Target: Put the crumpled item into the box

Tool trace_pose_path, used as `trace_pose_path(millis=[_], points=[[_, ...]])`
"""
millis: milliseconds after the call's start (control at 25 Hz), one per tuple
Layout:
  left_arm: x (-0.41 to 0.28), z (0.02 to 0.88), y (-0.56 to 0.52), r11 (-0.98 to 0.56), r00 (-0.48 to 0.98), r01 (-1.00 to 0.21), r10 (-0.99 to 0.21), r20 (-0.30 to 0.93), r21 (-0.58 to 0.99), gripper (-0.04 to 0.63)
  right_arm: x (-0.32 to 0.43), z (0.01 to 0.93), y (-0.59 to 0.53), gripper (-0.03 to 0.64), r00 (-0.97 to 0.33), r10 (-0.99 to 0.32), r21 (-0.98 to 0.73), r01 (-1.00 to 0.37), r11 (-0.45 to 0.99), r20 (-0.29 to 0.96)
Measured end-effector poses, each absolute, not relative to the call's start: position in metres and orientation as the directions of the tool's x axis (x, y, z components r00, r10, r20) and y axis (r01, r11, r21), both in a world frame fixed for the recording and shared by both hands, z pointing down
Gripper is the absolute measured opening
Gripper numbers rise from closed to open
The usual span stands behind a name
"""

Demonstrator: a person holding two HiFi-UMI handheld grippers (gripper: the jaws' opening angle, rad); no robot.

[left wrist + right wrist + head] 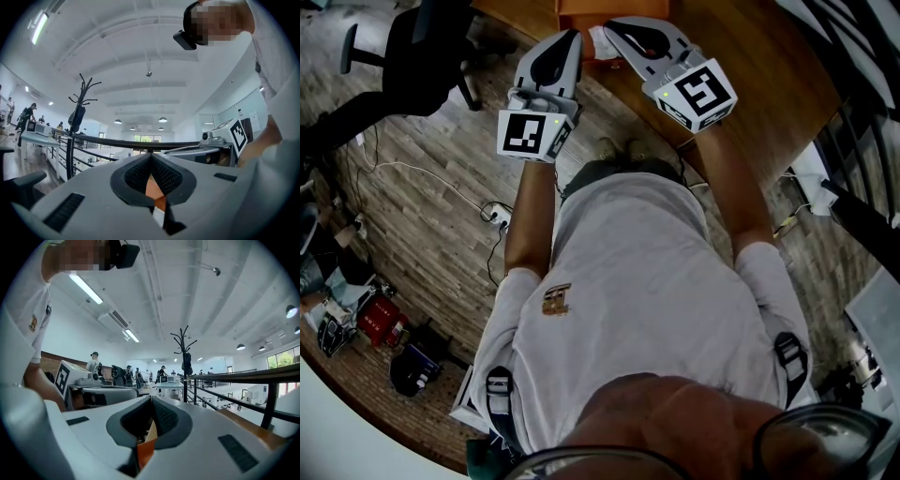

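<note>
Both clenched empty, left gripper [573, 35] and right gripper [610, 27] flank the crumpled item [598, 43] beside the orange box [579, 17] ahead, over the table [750, 66] edge.

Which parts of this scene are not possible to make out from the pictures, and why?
- Head view: the box is cut by the top edge; its inside is unseen.
- Head view: the crumpled item is only a white scrap between the left gripper and right gripper, which seem to cover the rest.
- Gripper views: shut jaws and gripper bodies hide everything below; only orange and white slivers show.
</note>
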State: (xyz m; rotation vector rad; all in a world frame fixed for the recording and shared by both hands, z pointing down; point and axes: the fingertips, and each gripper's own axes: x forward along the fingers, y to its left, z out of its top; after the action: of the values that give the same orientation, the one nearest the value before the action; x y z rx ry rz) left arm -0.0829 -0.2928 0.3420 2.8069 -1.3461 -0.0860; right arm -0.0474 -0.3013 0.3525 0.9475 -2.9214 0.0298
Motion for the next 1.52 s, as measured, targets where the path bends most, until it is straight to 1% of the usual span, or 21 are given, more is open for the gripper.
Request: trace_pose_path(millis=[240, 400, 480, 760, 1200, 1320, 1520], points=[[-0.064, 0.328, -0.278, -0.642, 0.640, -0.766, -0.766, -0.061, 0.029, 0.020, -0.038, 0.319, -0.274, 0.034, -0.827, -0.556, 0.011, -0.559, 0.829, -0.081], [-0.056, 0.319, -0.269, -0.649, 0.647, -0.761, -0.760, -0.066, 0.015, 0.020, -0.030, 0.313, -0.259, 0.034, -0.829, -0.553, 0.008, -0.555, 0.832, -0.084], [-0.054, 0.316, -0.267, -0.651, 0.649, -0.759, -0.758, -0.069, 0.011, 0.020, -0.028, 0.306, -0.255, 0.034, -0.825, -0.553, 0.008, -0.557, 0.830, -0.117], [-0.045, 0.310, -0.250, -0.656, 0.654, -0.755, -0.752, -0.083, -0.003, 0.020, -0.019, 0.298, -0.239, 0.032, -0.814, -0.557, 0.009, -0.566, 0.824, -0.167], [-0.040, 0.305, -0.233, -0.664, 0.662, -0.748, -0.744, -0.093, -0.011, 0.020, -0.014, 0.296, -0.221, 0.032, -0.809, -0.563, 0.014, -0.573, 0.819, -0.166], [-0.036, 0.304, -0.229, -0.666, 0.664, -0.746, -0.742, -0.092, -0.014, 0.020, -0.011, 0.290, -0.218, 0.032, -0.803, -0.565, 0.011, -0.578, 0.816, -0.190], [-0.031, 0.301, -0.223, -0.666, 0.665, -0.745, -0.741, -0.092, -0.021, 0.020, -0.007, 0.296, -0.211, 0.032, -0.817, -0.556, 0.028, -0.566, 0.824, -0.151]])
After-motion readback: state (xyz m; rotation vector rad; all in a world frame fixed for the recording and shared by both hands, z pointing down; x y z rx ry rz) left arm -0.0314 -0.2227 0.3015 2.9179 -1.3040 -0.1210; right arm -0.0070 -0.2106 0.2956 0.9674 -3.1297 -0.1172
